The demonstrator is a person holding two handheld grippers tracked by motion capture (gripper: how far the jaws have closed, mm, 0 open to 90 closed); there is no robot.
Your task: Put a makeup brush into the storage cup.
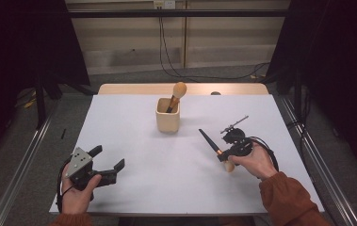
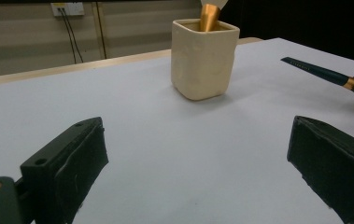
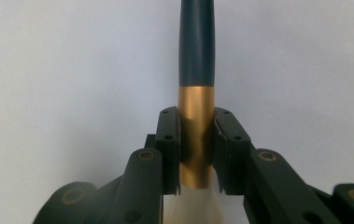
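A: What is the surface like?

B: A white counter (image 1: 166, 165) with a light wooden edge at the far side, on a grey floor. Metal rails run along both sides, dark curtains hang left and right, and black cables trail down the pale back wall.

A: What stands on it?

B: A cream square cup (image 1: 168, 116) near the far middle, with a makeup brush (image 1: 176, 94) leaning in it, tan head up. Nothing lies between the cup and either hand.

A: And the grippers?

B: The left gripper (image 1: 106, 162) sits low at the near left, jaws wide apart, holding nothing. The right gripper (image 1: 224, 154) is clamped on the gold ferrule of a second makeup brush (image 1: 210, 142), whose dark handle points up and left toward the cup, well apart from it, pale bristles at the hand end.

A: Anything hard to make out?

B: In the left gripper view the cup's brush is cut off at the top. A small dark object (image 1: 215, 93) at the far edge is too small to name.
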